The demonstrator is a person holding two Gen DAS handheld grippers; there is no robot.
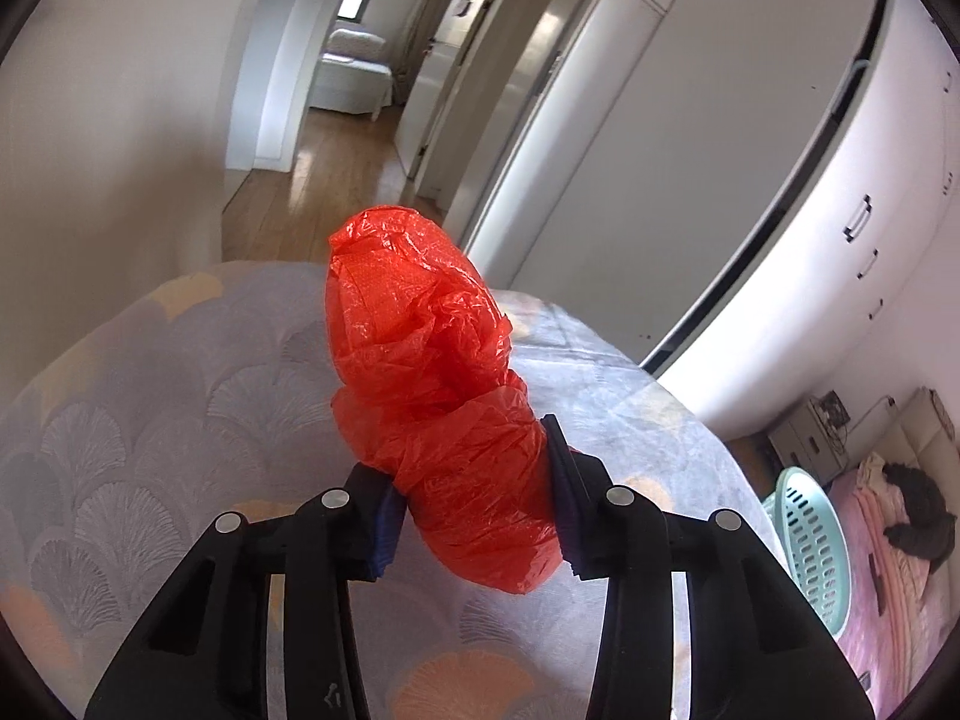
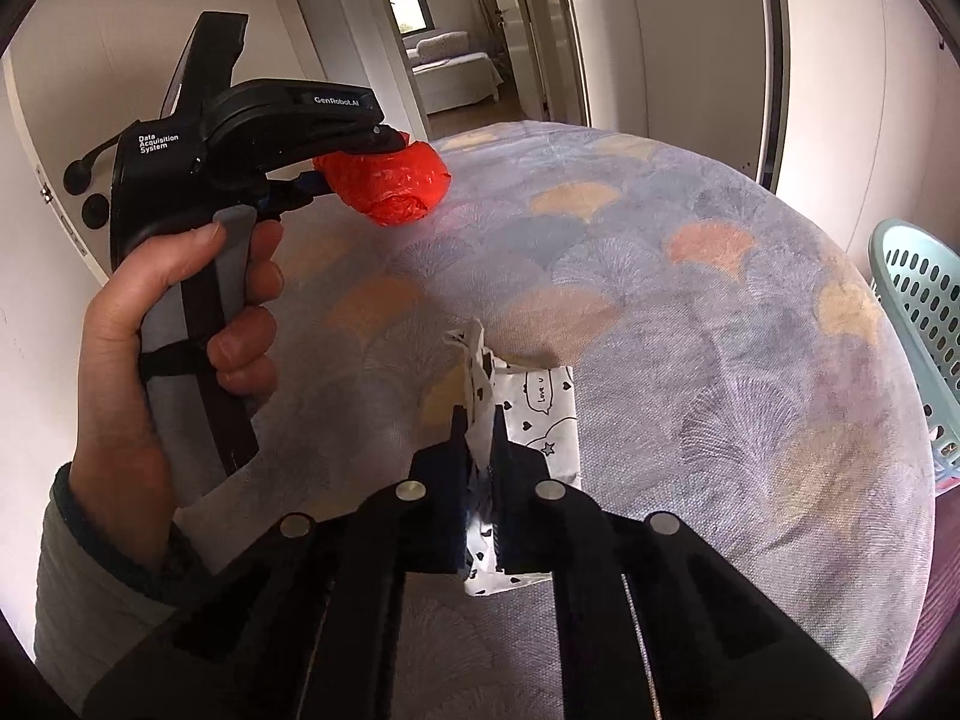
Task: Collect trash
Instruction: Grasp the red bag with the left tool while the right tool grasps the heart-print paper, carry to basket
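My left gripper (image 1: 474, 510) is shut on a crumpled red plastic bag (image 1: 420, 360) and holds it above the round table (image 1: 150, 360). In the right wrist view the left gripper (image 2: 336, 171) shows at upper left, in a hand, with the red bag (image 2: 390, 180) in its fingers. My right gripper (image 2: 478, 426) is shut on the top edge of a white paper bag (image 2: 534, 414) printed with small black hearts and speech bubbles. The white bag rests on the table's patterned cloth (image 2: 660, 330).
A light blue perforated laundry basket (image 2: 918, 324) stands beside the table at the right; it also shows in the left wrist view (image 1: 804, 540). A hallway with a wooden floor (image 1: 318, 180) runs behind the table. White cabinets (image 1: 810, 210) line the right wall.
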